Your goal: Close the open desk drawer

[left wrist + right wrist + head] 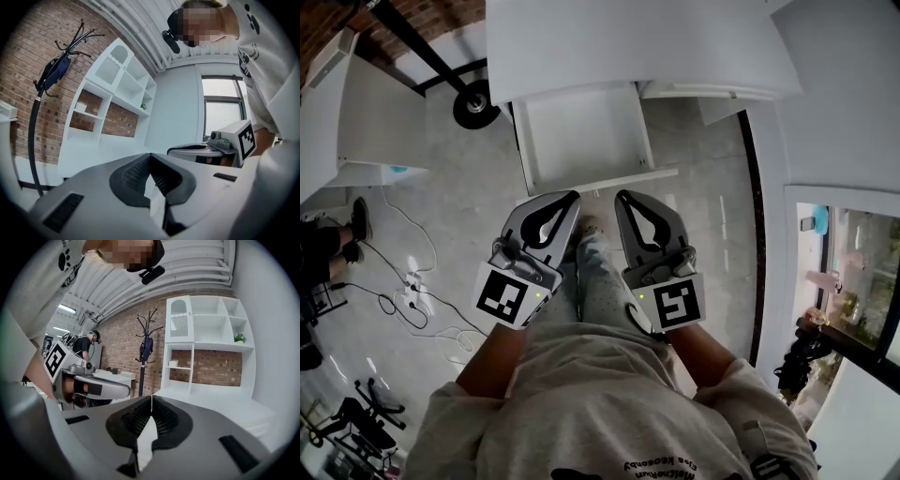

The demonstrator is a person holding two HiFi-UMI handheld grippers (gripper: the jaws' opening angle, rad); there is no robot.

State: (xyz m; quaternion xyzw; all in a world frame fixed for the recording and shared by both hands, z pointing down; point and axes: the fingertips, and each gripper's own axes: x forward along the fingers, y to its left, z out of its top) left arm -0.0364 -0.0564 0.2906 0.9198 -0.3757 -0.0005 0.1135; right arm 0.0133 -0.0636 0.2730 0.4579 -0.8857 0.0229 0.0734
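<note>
We are holding the left claw (568, 201) and the right claw (624, 201) clenched (both empty) before the open drawer (581, 131).

You're in an office-like workroom: a white desk (628, 37) with its drawer (581, 131) pulled out is below you, and cables (398, 305) trail over the pale floor (712, 187). Around you stand an exposed brick wall (119, 341), a white shelving unit (206, 352) and a coat stand (142, 367).

Drawer (581, 131) sticks out from desk (628, 47); left gripper (570, 199) and right gripper (622, 199) side by side just before drawer.
</note>
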